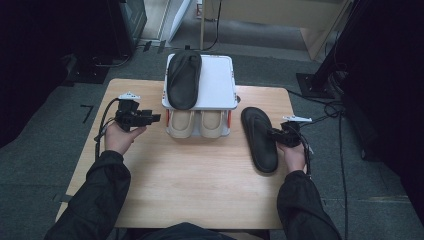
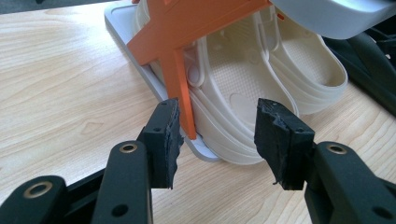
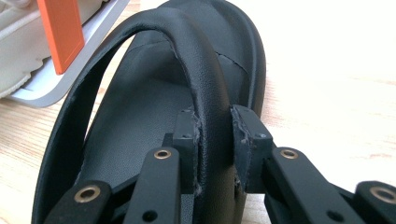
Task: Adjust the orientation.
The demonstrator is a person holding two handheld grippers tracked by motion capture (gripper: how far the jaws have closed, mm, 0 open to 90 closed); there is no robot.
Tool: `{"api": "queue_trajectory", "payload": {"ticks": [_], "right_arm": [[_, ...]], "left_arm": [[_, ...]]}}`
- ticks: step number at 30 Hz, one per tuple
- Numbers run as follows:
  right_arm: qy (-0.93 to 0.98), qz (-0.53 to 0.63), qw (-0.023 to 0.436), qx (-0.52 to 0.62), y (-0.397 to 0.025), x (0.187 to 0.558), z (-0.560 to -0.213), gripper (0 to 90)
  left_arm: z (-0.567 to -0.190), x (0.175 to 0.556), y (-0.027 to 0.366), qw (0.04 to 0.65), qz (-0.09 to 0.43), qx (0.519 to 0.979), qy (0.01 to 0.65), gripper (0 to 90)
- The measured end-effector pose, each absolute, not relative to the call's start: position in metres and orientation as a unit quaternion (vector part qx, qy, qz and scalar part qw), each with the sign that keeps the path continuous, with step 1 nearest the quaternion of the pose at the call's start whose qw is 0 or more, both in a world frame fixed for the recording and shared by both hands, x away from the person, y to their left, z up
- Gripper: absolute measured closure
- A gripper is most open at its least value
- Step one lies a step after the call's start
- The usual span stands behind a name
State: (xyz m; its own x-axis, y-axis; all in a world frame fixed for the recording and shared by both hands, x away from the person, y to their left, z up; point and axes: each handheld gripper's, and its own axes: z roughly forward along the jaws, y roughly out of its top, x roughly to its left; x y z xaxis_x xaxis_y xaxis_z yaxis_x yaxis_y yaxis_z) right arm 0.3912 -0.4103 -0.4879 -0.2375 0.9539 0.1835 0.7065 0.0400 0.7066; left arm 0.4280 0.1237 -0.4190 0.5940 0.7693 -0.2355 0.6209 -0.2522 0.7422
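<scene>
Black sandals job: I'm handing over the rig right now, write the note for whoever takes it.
Right gripper: shut on the strap of the black sandal, which lies on the table right of the shoe rack.
Left gripper: open, holding nothing, aimed at the beige clogs on the lower shelf.
Done: the other black sandal lies on the rack's top shelf.
Left: probably lift the held sandal up beside it.

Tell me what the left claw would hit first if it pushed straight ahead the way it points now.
Most likely the nearer cream rubber clog on the bottom shelf of the white two-tier shoe rack. The open left claw points at its side, with the rack's orange plastic strut just left of that line. Depth is hard to judge.
</scene>
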Motion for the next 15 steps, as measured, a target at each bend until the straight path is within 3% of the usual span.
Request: {"api": "queue_trajectory", "payload": {"ticks": [15], "right_arm": [[0.682, 0.35, 0.155, 0.623, -0.4075, 0.3865, -0.4791, 72.8]], "left_arm": [[-0.4201, 0.4263, 0.1261, 0.429, 0.078, 0.784, 0.442, 51.9]]}}
